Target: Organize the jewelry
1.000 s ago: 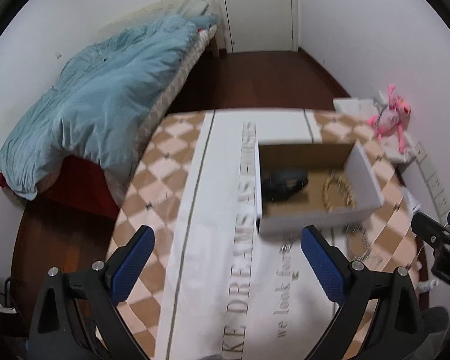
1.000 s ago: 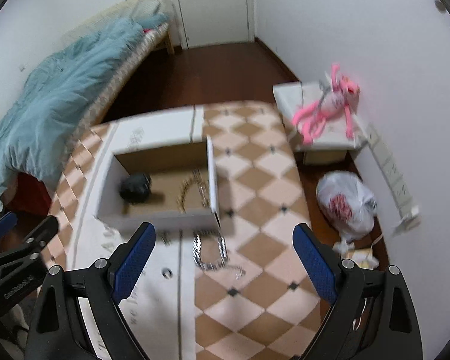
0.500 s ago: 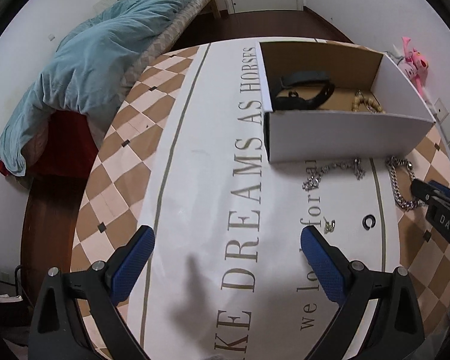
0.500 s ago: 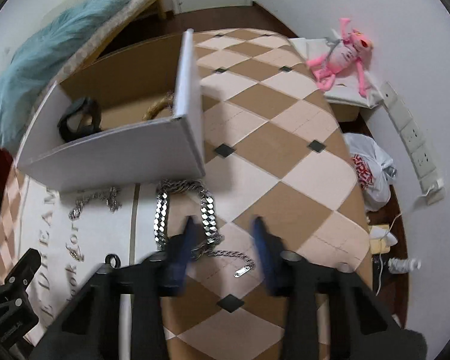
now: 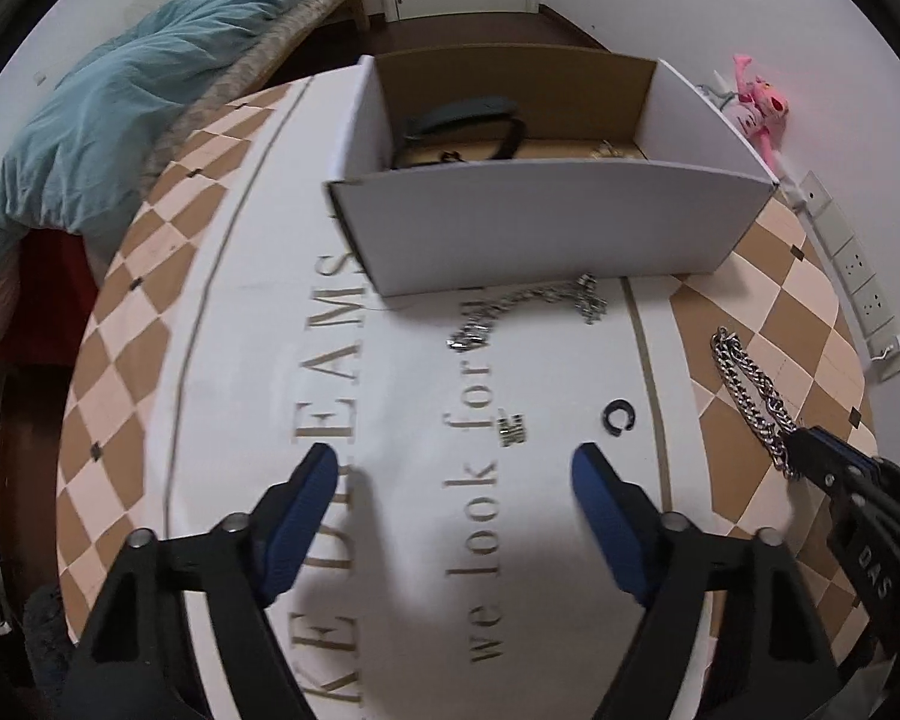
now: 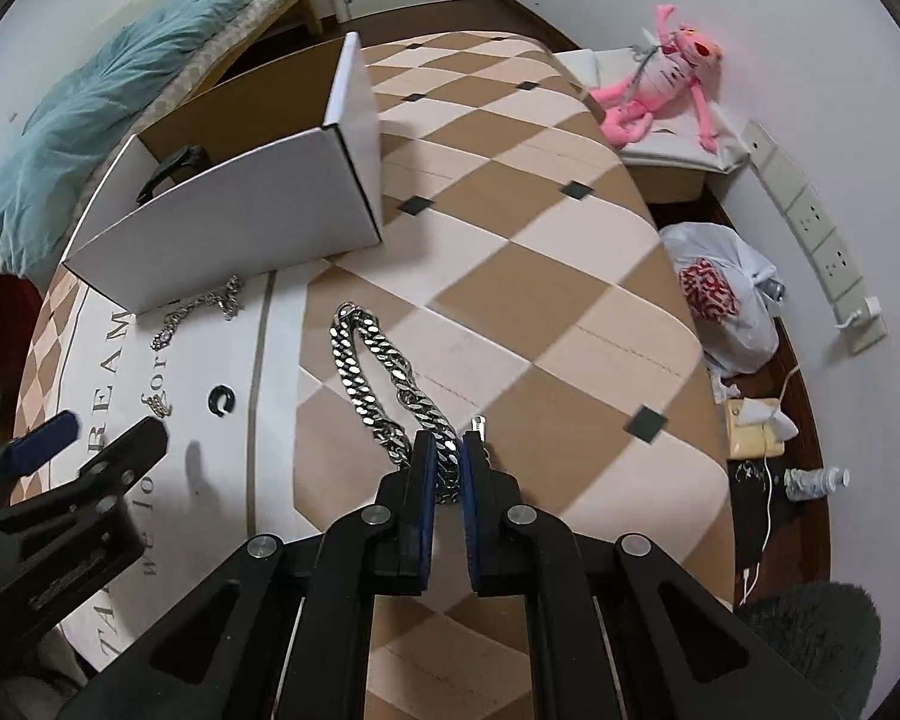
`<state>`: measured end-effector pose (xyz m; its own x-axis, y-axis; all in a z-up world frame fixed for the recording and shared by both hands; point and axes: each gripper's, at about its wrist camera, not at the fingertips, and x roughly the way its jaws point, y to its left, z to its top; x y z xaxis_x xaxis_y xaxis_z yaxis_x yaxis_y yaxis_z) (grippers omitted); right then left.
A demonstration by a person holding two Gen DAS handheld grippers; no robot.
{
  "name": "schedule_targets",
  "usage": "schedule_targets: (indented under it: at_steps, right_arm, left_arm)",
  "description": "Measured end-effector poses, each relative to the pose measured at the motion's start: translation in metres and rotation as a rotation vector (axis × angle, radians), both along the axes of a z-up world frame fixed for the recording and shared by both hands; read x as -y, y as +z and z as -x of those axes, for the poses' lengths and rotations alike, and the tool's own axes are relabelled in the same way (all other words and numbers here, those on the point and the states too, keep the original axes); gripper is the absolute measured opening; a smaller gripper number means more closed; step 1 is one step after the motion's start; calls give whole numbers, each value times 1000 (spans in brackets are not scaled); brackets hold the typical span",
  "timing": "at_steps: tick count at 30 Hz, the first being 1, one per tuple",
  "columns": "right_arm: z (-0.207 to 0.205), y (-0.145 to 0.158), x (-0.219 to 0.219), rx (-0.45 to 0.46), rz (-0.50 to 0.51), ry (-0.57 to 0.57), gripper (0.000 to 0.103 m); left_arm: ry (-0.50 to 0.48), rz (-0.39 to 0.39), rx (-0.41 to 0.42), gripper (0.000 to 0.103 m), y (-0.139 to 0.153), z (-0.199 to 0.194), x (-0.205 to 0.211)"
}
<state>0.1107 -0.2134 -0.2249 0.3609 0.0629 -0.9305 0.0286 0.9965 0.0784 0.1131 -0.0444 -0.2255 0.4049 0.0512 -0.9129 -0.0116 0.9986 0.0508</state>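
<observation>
My right gripper (image 6: 448,450) is shut on the near end of a thick silver chain (image 6: 373,360) that lies on the checked tablecloth; the chain also shows in the left wrist view (image 5: 750,390). My left gripper (image 5: 456,468) is open and empty just above the cloth, a little short of a small silver charm (image 5: 512,431) and a black ring (image 5: 616,417). A thin silver chain (image 5: 528,306) lies against the front wall of the white cardboard box (image 5: 546,228), which holds a black band (image 5: 462,120) and a beaded piece, mostly hidden.
A bed with a blue duvet (image 5: 102,96) is at the left. A pink plush toy (image 6: 666,78) lies on a white box by the right wall. A plastic bag (image 6: 720,294), cables and a bottle (image 6: 816,480) lie on the floor right of the table.
Both grippers have dropped lower and closer to the table. My right gripper has closed on the end of the thick silver chain. The left gripper stays open.
</observation>
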Motion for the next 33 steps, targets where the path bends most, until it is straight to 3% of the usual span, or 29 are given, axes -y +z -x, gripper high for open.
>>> schedule_targets:
  at_steps: [9,13,20,33]
  right_arm:
    - [-1,-1,3,-3,-8,-10,8]
    - [-2,-1,5,-6,-12,-15,8]
    - [0,18,7,27,-53,-16,8]
    - [-7,102,-9,148,-149,74,8]
  left_arm:
    - [-16,28,9,23,-5,-13,6]
    - [-33,48,12,6,-5,-14,7]
    - [-46,53,41,6,6,-5,7]
    - [-85,88,171,6,76,11,0]
